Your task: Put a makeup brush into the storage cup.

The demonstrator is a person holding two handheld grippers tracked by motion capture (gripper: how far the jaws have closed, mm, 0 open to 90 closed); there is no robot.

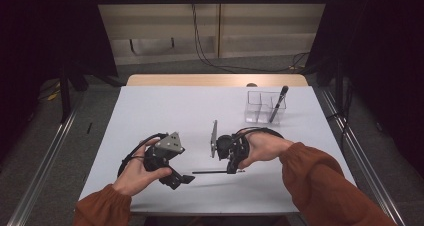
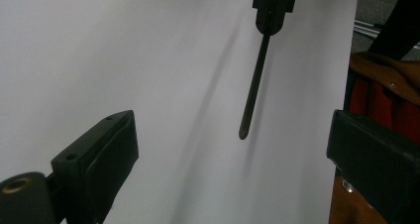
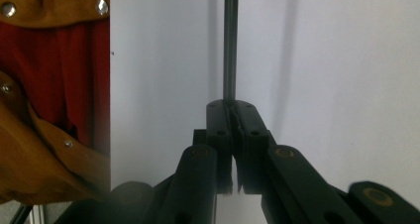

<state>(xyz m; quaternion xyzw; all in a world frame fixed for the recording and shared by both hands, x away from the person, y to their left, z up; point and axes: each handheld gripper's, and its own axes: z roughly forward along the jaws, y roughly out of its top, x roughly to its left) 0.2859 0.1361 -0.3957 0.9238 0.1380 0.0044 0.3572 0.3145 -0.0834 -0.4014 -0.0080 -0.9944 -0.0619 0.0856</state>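
A thin dark pen (image 1: pixel 212 172) hangs level just above the white table (image 1: pixel 165 111), its tip aimed left. My right gripper (image 1: pixel 233 169) is shut on its right end; in the right gripper view the jaws (image 3: pixel 231 110) pinch the pen (image 3: pixel 230 45), which runs straight ahead. My left gripper (image 1: pixel 183 179) sits just left of the pen's tip, open and holding nothing. In the left gripper view its wide-apart fingers (image 2: pixel 99 154) frame the pen (image 2: pixel 252 90), with the right gripper (image 2: pixel 271 6) clamped on the pen's far end.
A clear divided container (image 1: pixel 265 107) stands at the table's back right with a second black pen (image 1: pixel 278 103) leaning in it. The table's near edge lies close below both hands. Orange sleeves (image 1: pixel 320 176) enter from the bottom.
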